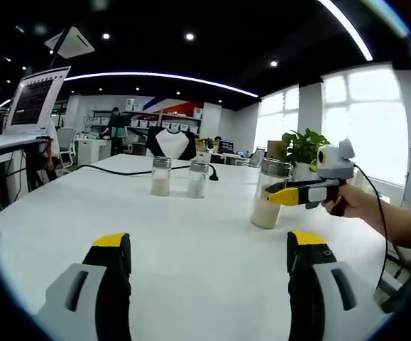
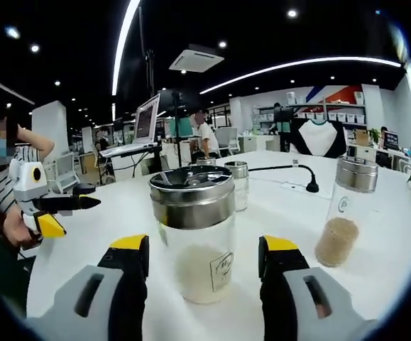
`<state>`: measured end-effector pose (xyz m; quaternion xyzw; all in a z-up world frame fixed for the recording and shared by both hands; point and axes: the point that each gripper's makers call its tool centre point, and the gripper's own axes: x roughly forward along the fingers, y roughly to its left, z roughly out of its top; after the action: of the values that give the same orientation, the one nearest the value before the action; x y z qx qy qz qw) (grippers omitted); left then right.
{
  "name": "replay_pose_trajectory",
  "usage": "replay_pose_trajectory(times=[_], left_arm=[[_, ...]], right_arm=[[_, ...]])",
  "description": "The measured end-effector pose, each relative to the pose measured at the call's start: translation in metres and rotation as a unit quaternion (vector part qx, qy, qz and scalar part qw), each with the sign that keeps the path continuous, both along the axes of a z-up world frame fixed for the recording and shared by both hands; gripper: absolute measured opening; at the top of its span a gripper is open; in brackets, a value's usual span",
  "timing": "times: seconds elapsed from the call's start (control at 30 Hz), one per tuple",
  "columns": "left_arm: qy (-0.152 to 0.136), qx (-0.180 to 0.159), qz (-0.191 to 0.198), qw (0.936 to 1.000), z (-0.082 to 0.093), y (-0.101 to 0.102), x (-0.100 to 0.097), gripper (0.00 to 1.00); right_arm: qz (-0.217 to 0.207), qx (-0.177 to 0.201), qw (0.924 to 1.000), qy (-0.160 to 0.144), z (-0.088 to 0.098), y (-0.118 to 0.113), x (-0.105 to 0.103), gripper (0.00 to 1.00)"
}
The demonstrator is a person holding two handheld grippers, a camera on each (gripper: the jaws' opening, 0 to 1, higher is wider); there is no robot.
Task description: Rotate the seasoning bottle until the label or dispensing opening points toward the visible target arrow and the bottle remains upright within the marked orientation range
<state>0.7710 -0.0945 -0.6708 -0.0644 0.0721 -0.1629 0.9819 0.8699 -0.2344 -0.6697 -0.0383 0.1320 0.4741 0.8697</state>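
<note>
We list: seasoning bottle (image 2: 193, 238) upright on white table (image 1: 191, 234), between parted jaws of right gripper (image 2: 204, 259) (contact unclear); left gripper (image 1: 209, 249) jaws apart.

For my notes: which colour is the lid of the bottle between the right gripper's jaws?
Silver metal lid, best in the right gripper view.

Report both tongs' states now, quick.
Left tongs: open, holding nothing.
Right tongs: open around the seasoning bottle, not clamped on it.
</note>
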Motion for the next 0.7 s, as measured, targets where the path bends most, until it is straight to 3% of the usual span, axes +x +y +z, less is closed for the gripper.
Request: replay_pose_trajectory(times=[0.1,0.27,0.7], left_arm=[[-0.001,-0.001,0.002,1.0,0.001,0.001,0.0,0.96],[0.0,-0.001,0.002,1.0,0.0,0.002,0.0,0.96],[-0.001,0.001,0.002,1.0,0.001,0.002,0.002,0.96]], right_arm=[[0.026,-0.007,0.9996,-0.004,-0.002,0.003,-0.002,0.66],[0.075,0.014,0.997,0.012,-0.003,0.007,-0.005,0.68],[0.116,0.041,0.9923,0.01,-0.008,0.0,0.005,0.62]])
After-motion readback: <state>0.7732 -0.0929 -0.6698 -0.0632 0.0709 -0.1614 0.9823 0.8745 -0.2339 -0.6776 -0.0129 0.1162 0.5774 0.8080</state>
